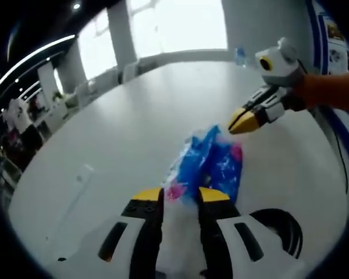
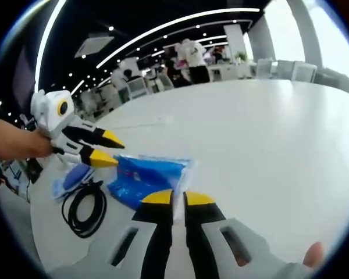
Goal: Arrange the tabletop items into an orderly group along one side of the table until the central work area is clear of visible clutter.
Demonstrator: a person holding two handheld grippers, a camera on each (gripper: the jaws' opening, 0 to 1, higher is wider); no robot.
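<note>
The white tabletop (image 2: 267, 133) is stretching wide and bare beyond both grippers, its far edge running toward chairs and windows in the left gripper view and toward people standing in a lit hall in the right gripper view; the near corner by the cable is lying close to the tabletop's rim. A coiled black cable (image 2: 84, 209) is lying just beside the blue plastic bag (image 2: 148, 177) in the right gripper view, and a dark ring of it (image 1: 282, 229) is showing near the bag (image 1: 212, 165) in the left gripper view; a small blue bottle (image 1: 239, 56) is standing far off at the tabletop's back. The left gripper (image 1: 180, 195) is pinching the bag's near edge, its jaws nearly closed on the plastic; in the right gripper view it (image 2: 109, 148) is reaching in from the left, tips touching the bag's end. The right gripper (image 2: 179, 199) is clamping the bag's opposite edge between almost closed jaws; in the left gripper view it (image 1: 244, 121) is hanging at the bag's far corner.
</note>
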